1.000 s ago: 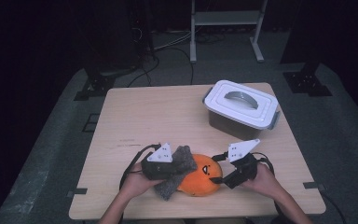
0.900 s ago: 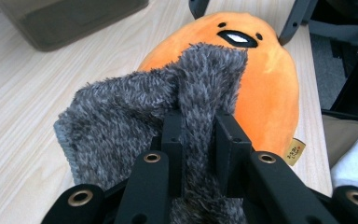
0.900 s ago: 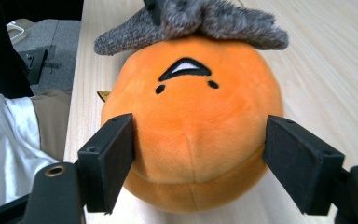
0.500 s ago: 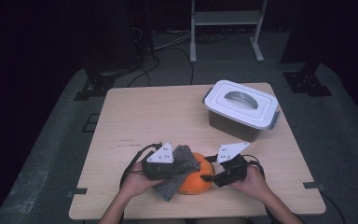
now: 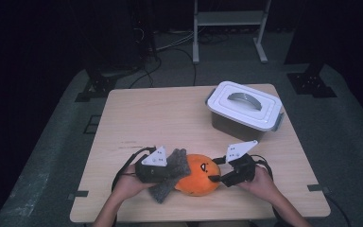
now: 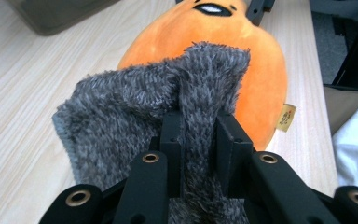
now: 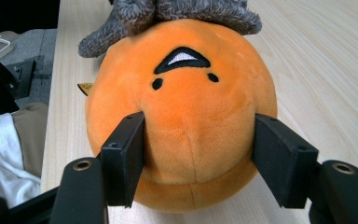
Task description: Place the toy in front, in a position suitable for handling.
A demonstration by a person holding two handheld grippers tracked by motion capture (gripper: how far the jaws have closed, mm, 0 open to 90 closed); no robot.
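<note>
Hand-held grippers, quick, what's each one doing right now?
Left hand-held gripper: shut on the grey fuzzy cloth.
Right hand-held gripper: jaws just closed in, pressing the orange plush toy.

A dark recording studio or lab set-up, not a home.

A lone pale wooden table (image 5: 170,118) stands on grey carpet (image 5: 52,151), lit from above while all around is black. Beyond the table at 12 o'clock stands a white metal frame (image 5: 229,19); black stand feet (image 5: 99,87) sit at 10 and 2 o'clock, with cables (image 5: 179,45) trailing over the floor. Tape marks (image 5: 78,195) dot the table edge.
</note>
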